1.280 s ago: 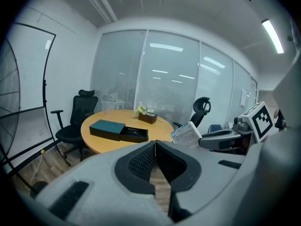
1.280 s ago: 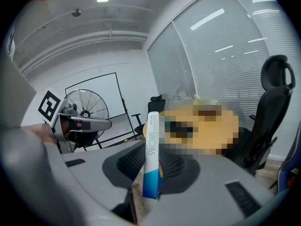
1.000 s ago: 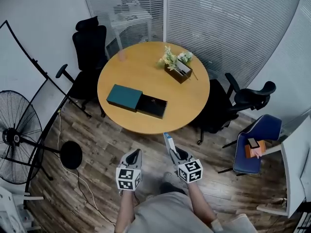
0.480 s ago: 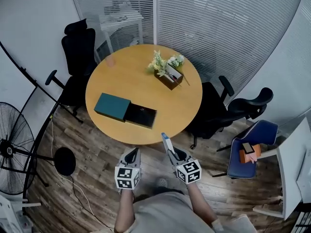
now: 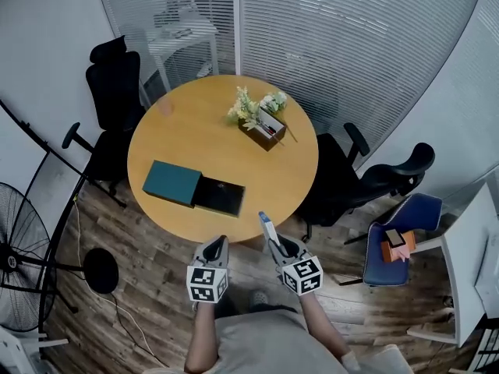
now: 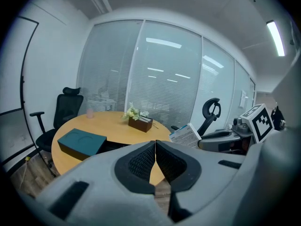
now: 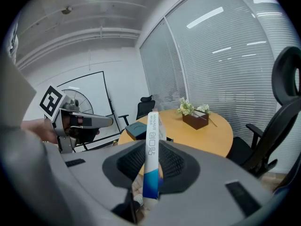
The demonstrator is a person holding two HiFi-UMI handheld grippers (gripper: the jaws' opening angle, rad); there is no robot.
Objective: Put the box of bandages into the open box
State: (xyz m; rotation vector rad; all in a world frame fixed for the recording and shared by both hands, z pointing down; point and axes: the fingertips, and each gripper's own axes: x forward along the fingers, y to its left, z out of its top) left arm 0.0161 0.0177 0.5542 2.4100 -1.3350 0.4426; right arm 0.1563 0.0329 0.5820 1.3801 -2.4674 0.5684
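A thin white and blue box of bandages (image 7: 152,149) stands between the jaws of my right gripper (image 7: 153,161), which is shut on it; in the head view the box of bandages (image 5: 268,228) sticks out ahead of the right gripper (image 5: 277,245), just off the table's near edge. My left gripper (image 5: 215,248) hangs beside it, shut and empty, its pads (image 6: 143,160) touching. The open box (image 5: 219,195), dark inside, lies on the round wooden table (image 5: 234,142) beside its teal lid (image 5: 172,182). From the left gripper view, the lid (image 6: 81,141) and the bandage box (image 6: 188,134) both show.
A brown planter with white flowers (image 5: 260,118) sits at the table's far side. Black office chairs (image 5: 105,76) stand left and right (image 5: 366,179) of the table. A blue chair (image 5: 398,240) holds small items. A fan (image 5: 19,248) stands at left. Glass walls with blinds lie behind.
The table has shifted left and slightly down in the head view as the person steps around it. Both grippers keep their hold and pose.
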